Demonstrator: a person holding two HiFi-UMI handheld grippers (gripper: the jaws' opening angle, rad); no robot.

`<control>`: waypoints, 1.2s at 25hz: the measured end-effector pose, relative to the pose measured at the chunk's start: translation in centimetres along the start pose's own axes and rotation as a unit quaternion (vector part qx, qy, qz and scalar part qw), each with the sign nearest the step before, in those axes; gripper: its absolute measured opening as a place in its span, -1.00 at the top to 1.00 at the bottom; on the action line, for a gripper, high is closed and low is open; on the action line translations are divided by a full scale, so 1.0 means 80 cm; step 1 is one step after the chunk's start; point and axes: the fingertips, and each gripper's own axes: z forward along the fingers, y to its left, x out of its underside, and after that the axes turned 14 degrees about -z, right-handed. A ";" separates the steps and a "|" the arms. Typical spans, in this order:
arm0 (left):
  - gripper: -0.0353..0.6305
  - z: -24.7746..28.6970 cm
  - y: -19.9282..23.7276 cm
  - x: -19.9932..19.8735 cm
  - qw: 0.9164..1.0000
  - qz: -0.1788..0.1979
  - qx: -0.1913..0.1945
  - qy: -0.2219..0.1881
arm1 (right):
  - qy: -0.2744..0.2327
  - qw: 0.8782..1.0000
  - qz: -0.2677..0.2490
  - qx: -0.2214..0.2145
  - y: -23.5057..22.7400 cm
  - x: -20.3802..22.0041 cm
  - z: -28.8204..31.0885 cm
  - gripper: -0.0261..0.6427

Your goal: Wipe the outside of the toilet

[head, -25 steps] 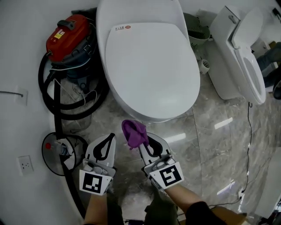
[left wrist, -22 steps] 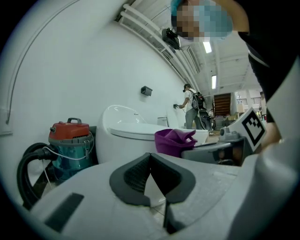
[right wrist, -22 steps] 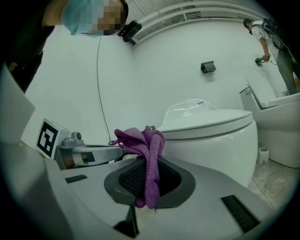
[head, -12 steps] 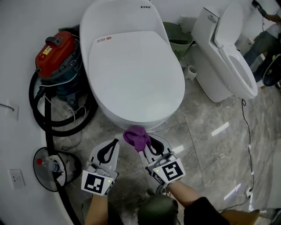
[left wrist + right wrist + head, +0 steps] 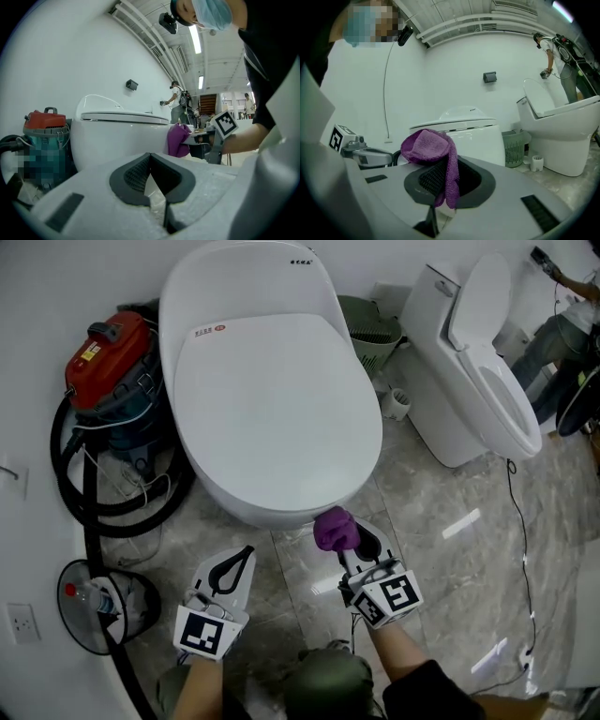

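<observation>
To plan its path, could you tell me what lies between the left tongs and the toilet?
Head view: only bare marble floor separates left tongs from toilet.

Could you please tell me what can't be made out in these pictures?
Whether the purple fuzzy cloth touches the white oval toilet: head view, the overhanging bowl rim hides the contact.
Toilet's foot: head view, hidden beneath the bowl; left gripper view, behind the left gripper.
Print on the small red-and-white label on the lid: too small in every view.

Grey marble floor, glossy w/ light streaks. White wall along floor's left edge, socket low on it. Strip lights on ceiling.
</observation>
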 end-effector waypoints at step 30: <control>0.87 0.010 -0.033 0.020 0.999 0.013 0.027 0.024 | 0.009 0.981 0.018 0.193 -0.194 0.049 -0.004 0.80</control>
